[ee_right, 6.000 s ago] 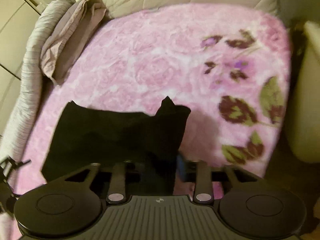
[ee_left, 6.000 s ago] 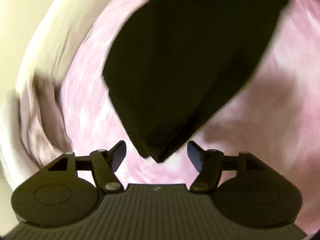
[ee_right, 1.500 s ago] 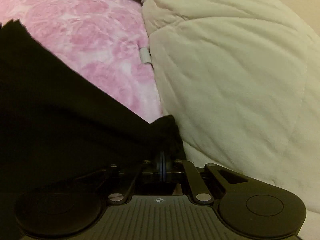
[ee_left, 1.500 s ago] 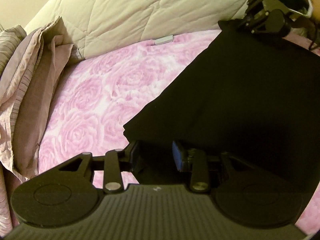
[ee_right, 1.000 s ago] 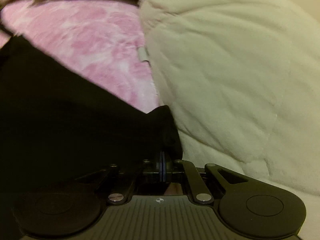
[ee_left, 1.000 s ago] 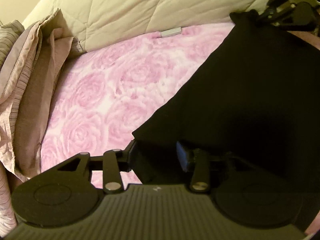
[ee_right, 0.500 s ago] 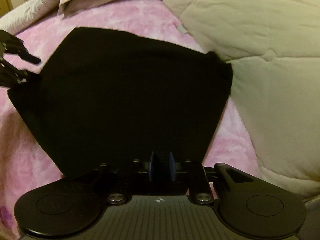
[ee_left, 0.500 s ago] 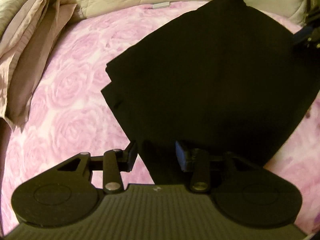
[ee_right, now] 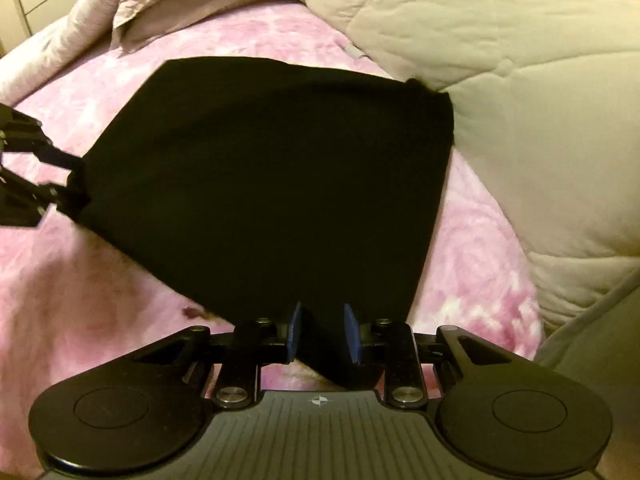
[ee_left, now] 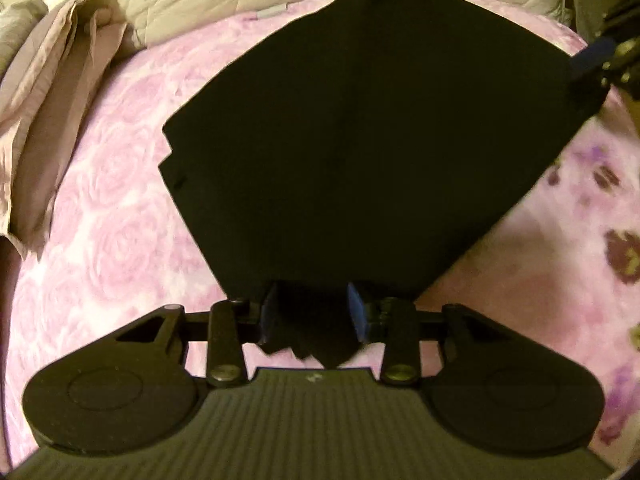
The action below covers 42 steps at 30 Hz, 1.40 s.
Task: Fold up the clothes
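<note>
A black garment (ee_left: 360, 140) lies folded flat on the pink rose-print bedspread (ee_left: 112, 208); it also shows in the right wrist view (ee_right: 272, 184). My left gripper (ee_left: 314, 314) is open, with the garment's near corner lying loose between its blue pads. My right gripper (ee_right: 322, 334) is open too, with the opposite near corner between its pads. Each gripper shows at the edge of the other's view: the right one (ee_left: 600, 56) and the left one (ee_right: 36, 176).
A cream quilted duvet (ee_right: 520, 100) is bunched along the far side of the bed, touching the garment's far corner. A mauve pillow and sheet (ee_left: 44, 96) lie at the head. Dark flower prints (ee_left: 620, 256) mark the bedspread on the right.
Both grippers laid the garment down flat on the bed and drew back toward its near corners. Their jaws have opened, the right one from fully shut, and the cloth lies slack.
</note>
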### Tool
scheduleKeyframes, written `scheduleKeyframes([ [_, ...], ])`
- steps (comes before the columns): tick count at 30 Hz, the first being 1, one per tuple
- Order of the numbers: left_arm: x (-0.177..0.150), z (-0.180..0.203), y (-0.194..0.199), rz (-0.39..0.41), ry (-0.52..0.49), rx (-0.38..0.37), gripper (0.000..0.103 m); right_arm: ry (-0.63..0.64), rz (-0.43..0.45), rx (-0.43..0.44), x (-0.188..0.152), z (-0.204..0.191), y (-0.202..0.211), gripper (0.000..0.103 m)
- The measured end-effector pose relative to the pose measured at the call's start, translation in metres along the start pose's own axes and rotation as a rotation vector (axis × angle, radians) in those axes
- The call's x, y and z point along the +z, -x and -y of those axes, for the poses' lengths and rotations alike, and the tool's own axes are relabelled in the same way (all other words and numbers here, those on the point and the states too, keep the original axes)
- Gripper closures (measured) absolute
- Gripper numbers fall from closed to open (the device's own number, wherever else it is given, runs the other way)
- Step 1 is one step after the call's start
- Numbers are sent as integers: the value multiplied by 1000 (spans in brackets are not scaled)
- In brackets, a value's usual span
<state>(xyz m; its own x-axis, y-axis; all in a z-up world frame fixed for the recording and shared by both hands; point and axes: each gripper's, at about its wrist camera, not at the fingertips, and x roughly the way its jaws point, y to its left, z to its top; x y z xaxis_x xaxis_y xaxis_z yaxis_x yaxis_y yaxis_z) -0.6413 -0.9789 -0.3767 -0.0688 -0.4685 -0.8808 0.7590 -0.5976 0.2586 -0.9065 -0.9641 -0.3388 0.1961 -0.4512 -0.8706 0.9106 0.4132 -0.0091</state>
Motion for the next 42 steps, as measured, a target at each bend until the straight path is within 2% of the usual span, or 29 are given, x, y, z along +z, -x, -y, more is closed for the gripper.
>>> scheduleKeyframes([
  [5,-4,-6,18,2,71,21,67,13,32,-7,1,-8,27,75],
  [8,-7,-1,15,-40,88,11,68,16,-40,15,-3,-16,10,73],
  [11,0,1,22,-73,124,21,68,-22,-49,10,0,-16,11,71],
  [13,4,-1,35,-78,203,19,62,-52,-44,3,7,-14,21,65],
  [14,6,-2,42,-82,245,17,59,-68,-43,-2,10,-12,25,54],
  [15,5,-2,49,-87,289,16,54,-83,-42,-7,14,-10,29,42],
  [18,0,2,70,-87,404,11,30,-128,-40,-2,19,-7,45,30],
  [19,-3,3,78,-85,442,7,21,-141,-41,-2,20,-6,52,29],
  [21,-4,2,88,-84,517,-15,12,-165,-42,-1,23,-5,65,28],
  [27,-10,0,138,-55,699,-43,10,-235,-27,-5,25,-13,107,27],
  [29,-13,2,155,-34,709,-36,9,-269,-20,-8,22,-18,124,27],
  [32,-19,7,177,12,676,-39,1,-311,4,-36,16,-32,151,27],
  [36,-35,22,215,59,609,-52,1,-325,37,-82,3,-67,188,27],
  [40,-58,33,256,108,621,-80,1,-339,69,-129,-11,-101,226,27],
  [42,-68,36,275,129,633,-65,1,-352,83,-150,-16,-117,244,27],
])
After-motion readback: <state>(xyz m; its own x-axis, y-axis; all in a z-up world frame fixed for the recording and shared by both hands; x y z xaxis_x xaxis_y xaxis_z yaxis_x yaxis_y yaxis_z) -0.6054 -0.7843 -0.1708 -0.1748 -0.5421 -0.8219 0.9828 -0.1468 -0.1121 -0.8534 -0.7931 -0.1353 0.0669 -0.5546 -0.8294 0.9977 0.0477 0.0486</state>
